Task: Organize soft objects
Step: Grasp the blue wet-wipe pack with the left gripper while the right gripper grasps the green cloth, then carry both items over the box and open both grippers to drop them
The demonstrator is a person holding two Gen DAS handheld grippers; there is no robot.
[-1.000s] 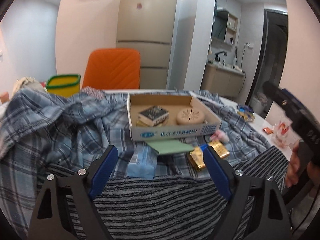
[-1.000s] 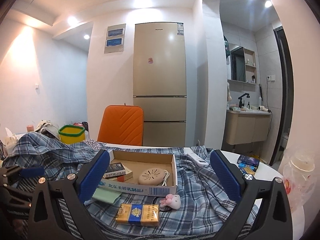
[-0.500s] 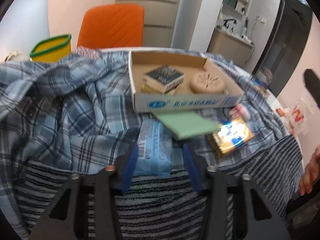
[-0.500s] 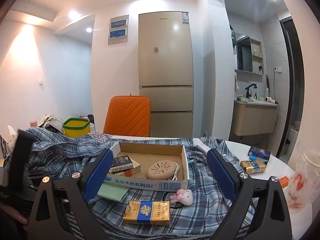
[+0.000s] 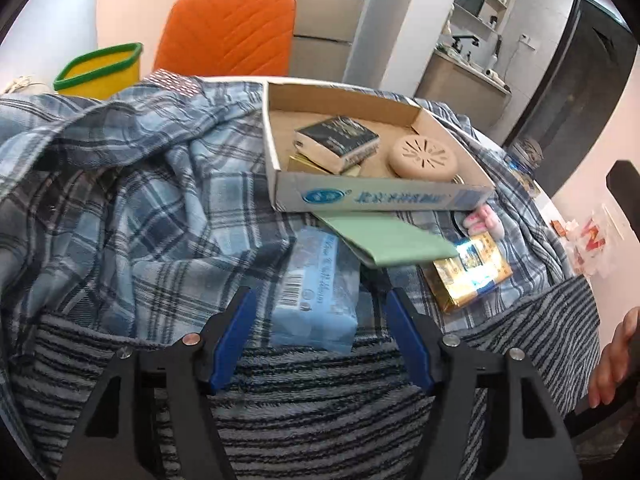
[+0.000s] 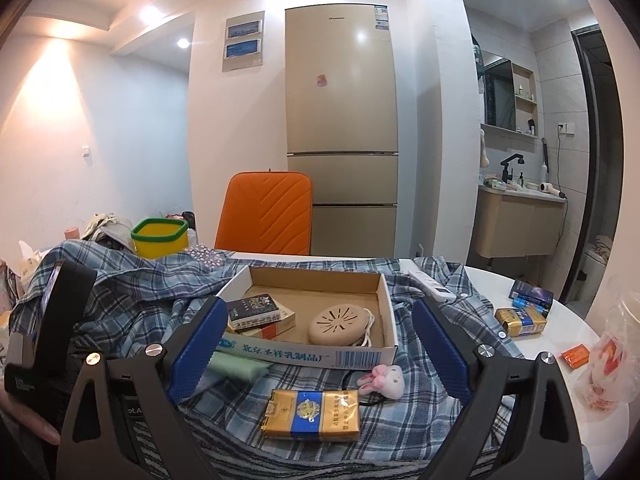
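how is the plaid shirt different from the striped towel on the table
The plaid shirt is blue with a crossing check pattern; the striped towel has dark and grey bands. The shirt looks thin and lies rumpled in folds, while the towel looks thick and fuzzy and lies fairly flat. The cardboard box rests on the shirt; the tissue pack overlaps the towel's edge. Both are soft fabric spread over the table.
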